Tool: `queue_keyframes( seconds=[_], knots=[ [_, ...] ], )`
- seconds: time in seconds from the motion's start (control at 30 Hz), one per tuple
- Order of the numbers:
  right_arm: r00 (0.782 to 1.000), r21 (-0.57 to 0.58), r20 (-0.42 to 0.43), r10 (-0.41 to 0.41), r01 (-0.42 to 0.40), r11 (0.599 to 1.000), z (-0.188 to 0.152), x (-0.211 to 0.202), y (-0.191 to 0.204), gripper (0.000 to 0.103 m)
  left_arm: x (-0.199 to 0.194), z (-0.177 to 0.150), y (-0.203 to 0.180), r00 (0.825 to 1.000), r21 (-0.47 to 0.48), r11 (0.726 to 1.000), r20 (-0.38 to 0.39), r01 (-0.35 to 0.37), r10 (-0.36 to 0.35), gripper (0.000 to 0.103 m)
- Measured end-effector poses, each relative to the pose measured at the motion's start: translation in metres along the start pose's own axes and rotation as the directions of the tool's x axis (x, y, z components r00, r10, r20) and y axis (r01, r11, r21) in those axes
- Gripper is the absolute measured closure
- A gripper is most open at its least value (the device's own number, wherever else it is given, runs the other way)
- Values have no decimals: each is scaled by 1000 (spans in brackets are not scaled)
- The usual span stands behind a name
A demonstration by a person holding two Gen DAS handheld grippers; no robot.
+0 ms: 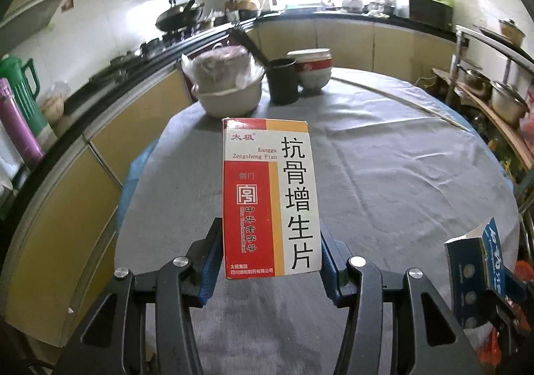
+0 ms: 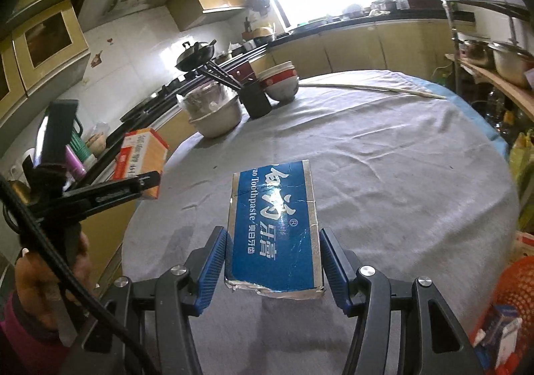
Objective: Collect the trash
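Carrying stage: left gripper (image 1: 271,261) clamps the medicine box (image 1: 268,195), right gripper (image 2: 273,261) the toothpaste box (image 2: 275,231); next, drop both into the orange basket (image 2: 510,291) at the right gripper's right.

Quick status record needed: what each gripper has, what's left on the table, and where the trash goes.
left gripper: shut on medicine box, held upright above the table
right gripper: shut on toothpaste box, torn at its near end
table: grey cloth; covered bowl, black cup with chopsticks, stacked bowls at far edge; long stick beyond
loose trash on table: none seen
trash container: orange mesh basket at lower right edge of right view, likely; not confirmed
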State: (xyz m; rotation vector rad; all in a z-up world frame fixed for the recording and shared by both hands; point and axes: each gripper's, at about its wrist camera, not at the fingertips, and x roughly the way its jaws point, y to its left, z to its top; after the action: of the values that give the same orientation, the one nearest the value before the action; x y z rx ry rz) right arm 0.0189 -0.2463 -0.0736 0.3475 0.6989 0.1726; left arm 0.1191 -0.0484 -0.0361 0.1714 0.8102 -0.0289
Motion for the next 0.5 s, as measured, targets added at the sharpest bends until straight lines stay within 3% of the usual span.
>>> queue_keyframes(
  seconds=[0.5],
  knots=[
    [998,13,56,-20,19,1000,-13,-38,2,44,-55,-22,-13,995,56,998,96,26,-31,50]
  ],
)
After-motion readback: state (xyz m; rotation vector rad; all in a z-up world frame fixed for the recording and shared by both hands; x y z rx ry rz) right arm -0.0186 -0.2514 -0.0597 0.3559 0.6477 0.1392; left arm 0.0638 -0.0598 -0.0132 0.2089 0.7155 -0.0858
